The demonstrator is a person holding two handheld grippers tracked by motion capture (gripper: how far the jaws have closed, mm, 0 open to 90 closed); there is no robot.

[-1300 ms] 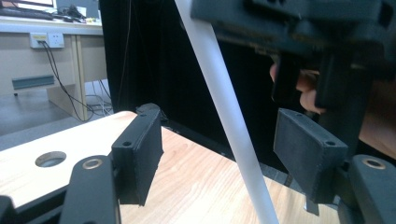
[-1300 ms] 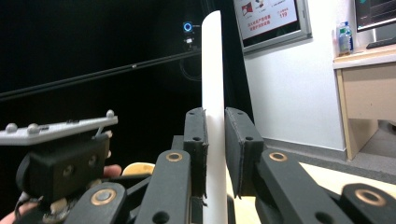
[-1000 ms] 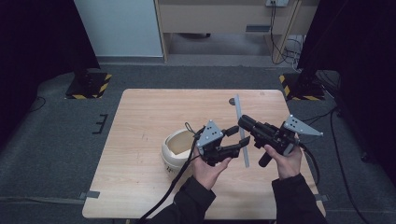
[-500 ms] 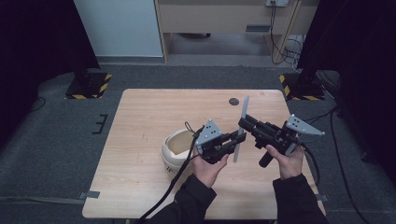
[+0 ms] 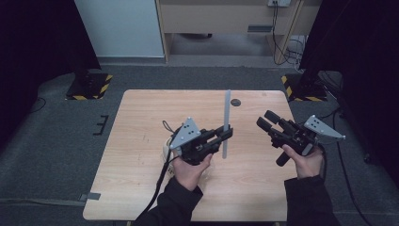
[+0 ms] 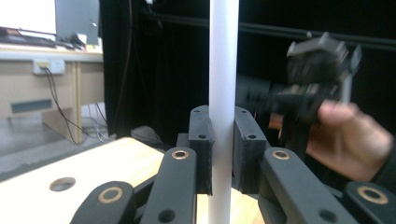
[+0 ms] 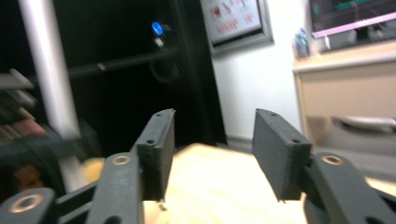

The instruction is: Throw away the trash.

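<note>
A long pale grey rod (image 5: 227, 115) stands upright over the middle of the wooden table (image 5: 141, 117). My left gripper (image 5: 227, 135) is shut on its lower part; in the left gripper view both pads (image 6: 201, 140) press the rod (image 6: 223, 65) from either side. My right gripper (image 5: 266, 119) is off to the right of the rod, apart from it. Its jaws have just been opening and nothing is between them. The right gripper view shows the right gripper (image 7: 212, 144) with a wide gap, and the rod (image 7: 46, 74) stands far left.
A cream bowl (image 5: 165, 151) sits on the table, mostly hidden under my left hand. A small dark round spot (image 5: 235, 102) lies near the table's far edge. Black-and-yellow floor plates (image 5: 89, 87) flank the table, and a cabinet stands behind.
The rod has gone from tilted between both grippers to upright in the left gripper alone. The right gripper let go, opened, and drew away to the right. The left hand rose.
</note>
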